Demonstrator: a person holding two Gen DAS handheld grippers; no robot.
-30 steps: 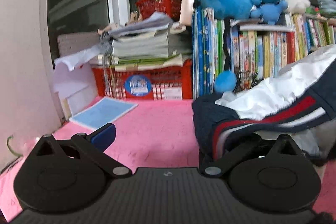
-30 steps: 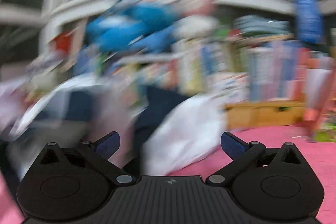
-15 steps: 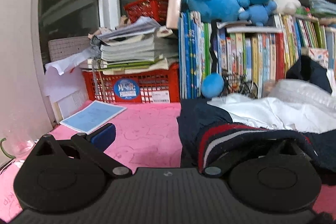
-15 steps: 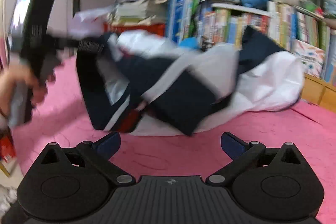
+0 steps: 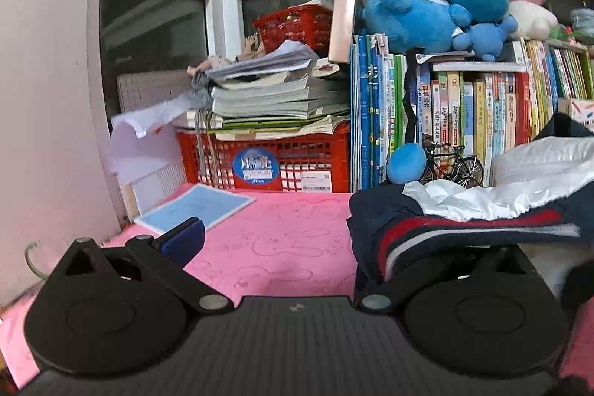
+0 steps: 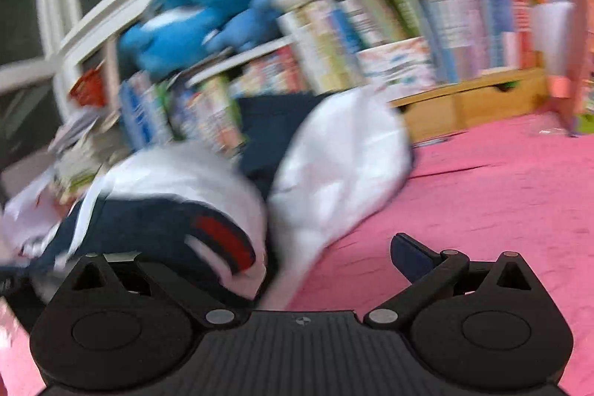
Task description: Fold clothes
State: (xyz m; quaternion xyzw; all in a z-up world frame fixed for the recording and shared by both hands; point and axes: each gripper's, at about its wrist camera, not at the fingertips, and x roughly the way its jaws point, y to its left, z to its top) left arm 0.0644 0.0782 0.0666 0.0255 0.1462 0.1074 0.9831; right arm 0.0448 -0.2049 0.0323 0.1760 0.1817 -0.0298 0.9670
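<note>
Two tongs, both spread wide and clamped on nothing. On the left tongs (image 5: pixel 297 240), the navy, white and red striped jacket (image 5: pixel 464 221) drapes over the right finger and hides it, while the blue-padded left finger (image 5: pixel 183 240) hangs free above the pink table (image 5: pixel 282 240). On the right tongs (image 6: pixel 297 258), in a blurred view, the same jacket (image 6: pixel 185 210) covers the left finger; the right finger (image 6: pixel 412 257) is bare. Far behind stand a red plastic crate (image 5: pixel 267 162) and upright books (image 5: pixel 464 114)
</note>
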